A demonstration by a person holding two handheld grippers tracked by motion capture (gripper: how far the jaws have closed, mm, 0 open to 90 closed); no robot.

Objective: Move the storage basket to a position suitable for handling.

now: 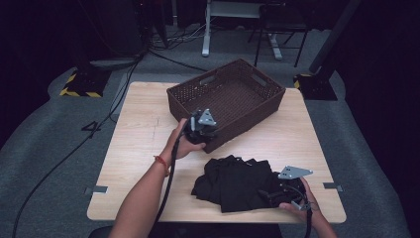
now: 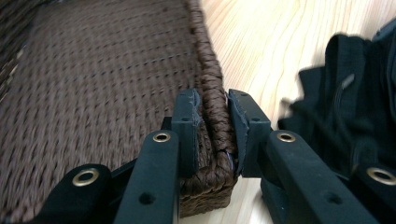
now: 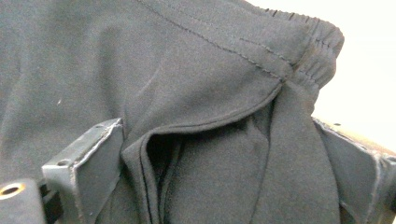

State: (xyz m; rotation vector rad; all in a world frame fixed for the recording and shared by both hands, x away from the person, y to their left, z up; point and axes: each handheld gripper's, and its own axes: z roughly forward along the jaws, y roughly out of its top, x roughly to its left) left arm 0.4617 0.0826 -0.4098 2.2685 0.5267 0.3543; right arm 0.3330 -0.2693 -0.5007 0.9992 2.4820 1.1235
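Jaws of left gripper pinching basket rim, right gripper spread around black garment

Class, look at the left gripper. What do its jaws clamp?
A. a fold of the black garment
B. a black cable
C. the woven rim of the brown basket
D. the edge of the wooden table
C: in the left gripper view the left gripper has one jaw inside and one outside the brown basket, shut on its braided rim.

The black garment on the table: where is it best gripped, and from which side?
Probably at the bunched fold by the elastic waistband of the black garment, approached from the person's right edge of the pile. There the cloth stands up thick, and the right tongs already straddle it.
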